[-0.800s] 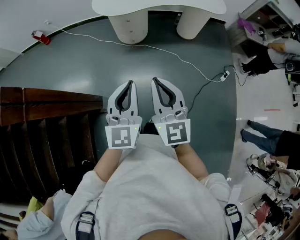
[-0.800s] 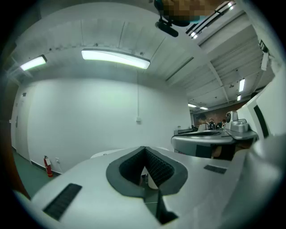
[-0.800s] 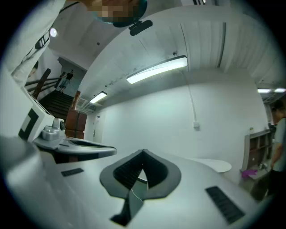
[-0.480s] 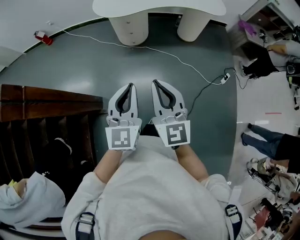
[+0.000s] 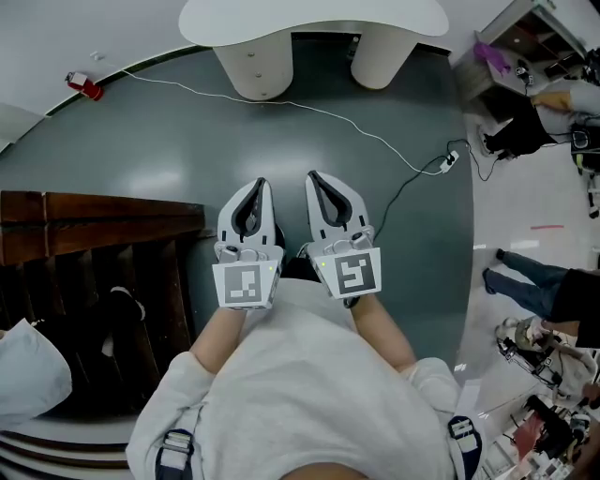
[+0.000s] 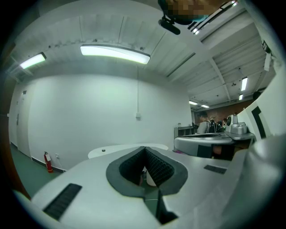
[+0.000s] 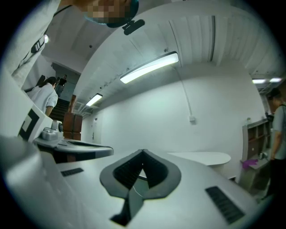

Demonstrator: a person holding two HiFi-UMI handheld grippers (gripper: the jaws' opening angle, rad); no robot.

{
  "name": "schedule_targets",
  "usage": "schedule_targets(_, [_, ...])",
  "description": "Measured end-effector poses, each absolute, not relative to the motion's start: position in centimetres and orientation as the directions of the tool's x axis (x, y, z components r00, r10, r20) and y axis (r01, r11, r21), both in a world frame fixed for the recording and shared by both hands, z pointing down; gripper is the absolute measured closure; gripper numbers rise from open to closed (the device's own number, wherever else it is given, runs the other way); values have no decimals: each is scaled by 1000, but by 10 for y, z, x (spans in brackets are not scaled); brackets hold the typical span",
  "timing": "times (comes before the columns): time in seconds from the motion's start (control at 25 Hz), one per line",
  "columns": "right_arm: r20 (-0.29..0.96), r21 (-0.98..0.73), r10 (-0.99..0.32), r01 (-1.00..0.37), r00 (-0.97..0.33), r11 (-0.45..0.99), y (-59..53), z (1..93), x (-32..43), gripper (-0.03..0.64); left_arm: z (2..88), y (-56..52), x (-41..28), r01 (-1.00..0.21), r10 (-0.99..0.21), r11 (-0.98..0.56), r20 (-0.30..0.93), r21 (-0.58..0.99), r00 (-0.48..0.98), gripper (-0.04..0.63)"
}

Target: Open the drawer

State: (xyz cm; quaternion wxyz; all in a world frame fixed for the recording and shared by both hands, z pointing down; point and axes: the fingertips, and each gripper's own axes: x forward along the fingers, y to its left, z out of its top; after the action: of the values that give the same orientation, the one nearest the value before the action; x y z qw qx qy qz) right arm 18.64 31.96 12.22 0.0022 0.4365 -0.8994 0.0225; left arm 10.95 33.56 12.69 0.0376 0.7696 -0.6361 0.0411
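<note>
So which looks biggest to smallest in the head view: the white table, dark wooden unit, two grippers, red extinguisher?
1. dark wooden unit
2. white table
3. left gripper and right gripper, alike; they are nearest the camera, so they look inflated
4. red extinguisher, far off

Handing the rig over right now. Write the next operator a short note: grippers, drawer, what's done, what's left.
Left gripper: shut, empty, held in front of the body above the floor.
Right gripper: shut, empty, close beside the left.
Drawer: none can be made out in any view. A white table stands ahead, a dark wooden structure at left.
Done: nothing yet.
Left: find the drawer, grip its handle, pull it open.
</note>
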Motion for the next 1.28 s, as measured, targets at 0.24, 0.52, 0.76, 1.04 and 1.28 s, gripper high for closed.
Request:
schedule_targets(0.24, [49,-38,-790,-792,-611,610,299,133,181,604,139,316,103,-982,-971,-185,151,30,187,591])
schedule_targets(0.52, [86,-36,-774,-779,-627,626,256,143,136,604,149,275,63,-982,-967,-180,172,55,187,591])
schedule_targets(0.76, [111,-13,-759,-765,-641,644,210,148,76,604,159,230,9,-982,-967,-167,182,88,180,591])
schedule_targets(1.04, [143,7,-777,-784,-614,621,160,147,30,604,163,179,-38,-970,-959,-208,168,124,227,591])
schedule_targets(1.28, [192,4,-783,-797,-592,604,139,156,15,604,170,150,-60,-964,-957,-221,158,146,243,591])
